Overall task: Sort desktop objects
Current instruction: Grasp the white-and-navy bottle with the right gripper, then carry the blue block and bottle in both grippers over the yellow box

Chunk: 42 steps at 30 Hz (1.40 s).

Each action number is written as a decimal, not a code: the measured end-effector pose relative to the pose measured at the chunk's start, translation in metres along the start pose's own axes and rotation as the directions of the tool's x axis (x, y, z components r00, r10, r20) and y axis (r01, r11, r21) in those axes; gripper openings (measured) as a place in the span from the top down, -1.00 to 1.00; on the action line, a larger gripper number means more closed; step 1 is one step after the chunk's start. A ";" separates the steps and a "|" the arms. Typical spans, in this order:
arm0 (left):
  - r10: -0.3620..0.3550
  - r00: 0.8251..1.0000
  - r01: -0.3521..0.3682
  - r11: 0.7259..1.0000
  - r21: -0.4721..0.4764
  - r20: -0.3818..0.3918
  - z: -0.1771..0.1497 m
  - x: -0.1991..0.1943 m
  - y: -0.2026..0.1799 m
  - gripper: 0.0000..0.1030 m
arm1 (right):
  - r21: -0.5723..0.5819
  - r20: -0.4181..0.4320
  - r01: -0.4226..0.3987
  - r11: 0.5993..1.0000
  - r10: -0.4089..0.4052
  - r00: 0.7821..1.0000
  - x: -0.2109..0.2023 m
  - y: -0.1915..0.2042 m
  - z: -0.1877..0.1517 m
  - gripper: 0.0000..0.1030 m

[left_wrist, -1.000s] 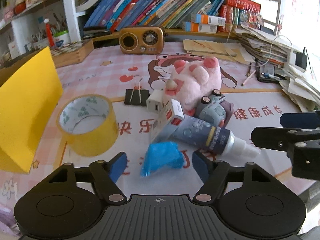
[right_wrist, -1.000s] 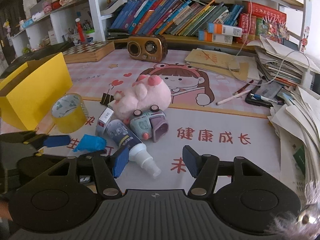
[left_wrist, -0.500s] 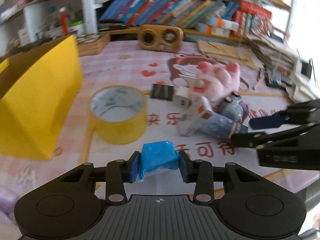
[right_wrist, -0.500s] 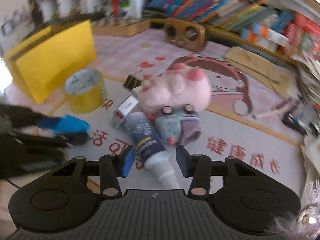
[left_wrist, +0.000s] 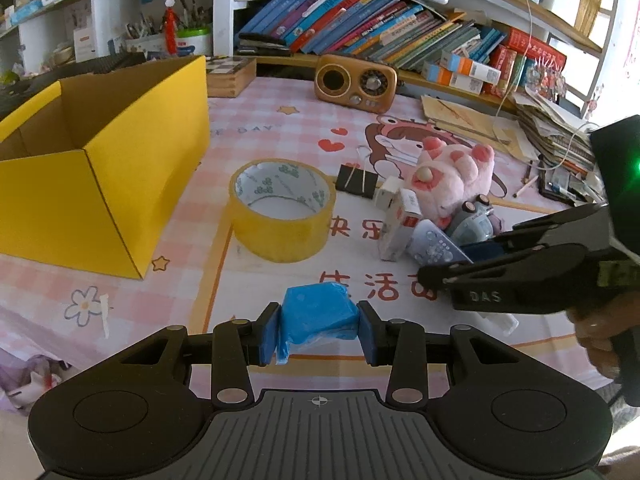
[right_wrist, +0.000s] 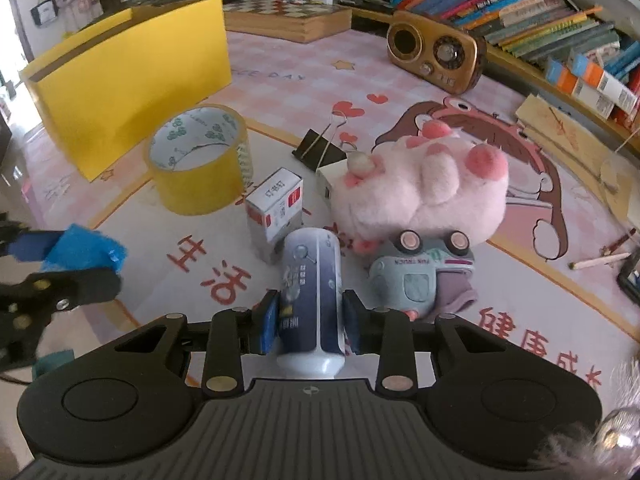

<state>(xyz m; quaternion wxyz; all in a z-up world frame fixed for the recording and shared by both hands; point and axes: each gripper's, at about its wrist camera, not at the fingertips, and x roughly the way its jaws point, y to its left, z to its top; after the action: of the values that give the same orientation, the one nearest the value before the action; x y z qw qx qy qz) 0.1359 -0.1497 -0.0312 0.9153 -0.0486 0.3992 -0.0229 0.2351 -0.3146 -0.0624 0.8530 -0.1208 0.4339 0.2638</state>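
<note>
My left gripper is shut on a blue packet and holds it above the mat, in front of the yellow tape roll. The packet also shows at the left of the right wrist view. My right gripper is shut on a dark blue tube that lies on the mat beside a white and red small box. An open yellow cardboard box stands at the left. A pink plush toy, a toy truck and a black binder clip lie in the pile.
A brown retro radio stands at the back of the pink mat. Books fill the shelf behind it. Stacked papers and cables crowd the right edge. A wooden chessboard box sits behind the yellow box.
My left gripper closed on the blue packet and lifted it back toward the yellow box. My right gripper moved in over the tube and closed on it.
</note>
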 end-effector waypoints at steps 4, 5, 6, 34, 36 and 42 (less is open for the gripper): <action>-0.002 1.000 0.002 1.000 -0.004 0.002 -0.001 -0.002 0.002 0.25 | 0.005 -0.003 0.007 1.000 -0.007 1.000 -0.001 0.001 -0.001 0.41; -0.005 1.000 0.005 1.000 -0.003 0.003 -0.001 -0.003 0.002 0.25 | 0.007 -0.006 0.008 1.000 -0.008 1.000 -0.002 0.001 -0.001 0.41; -0.007 1.000 0.007 1.000 -0.002 0.006 -0.001 -0.003 0.002 0.25 | 0.015 -0.010 0.011 1.000 -0.011 1.000 -0.002 0.001 -0.001 0.42; -0.131 0.983 0.126 0.991 0.042 0.129 0.006 -0.046 -0.002 0.26 | 0.286 0.141 0.068 0.956 -0.112 0.984 -0.091 0.015 -0.036 0.42; -0.147 0.980 0.141 0.989 0.052 0.134 0.005 -0.050 0.002 0.26 | 0.300 0.145 0.072 0.951 -0.120 0.982 -0.097 0.023 -0.038 0.42; -0.181 0.973 0.170 0.982 0.086 0.142 -0.002 -0.065 0.016 0.26 | 0.313 0.150 0.077 0.947 -0.129 0.980 -0.106 0.056 -0.044 0.42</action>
<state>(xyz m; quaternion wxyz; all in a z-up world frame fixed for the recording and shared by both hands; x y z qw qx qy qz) 0.0905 -0.1284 0.0133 0.9381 -0.0515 0.3225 -0.1149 0.1227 -0.3240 -0.0018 0.9076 0.0126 0.3889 0.1578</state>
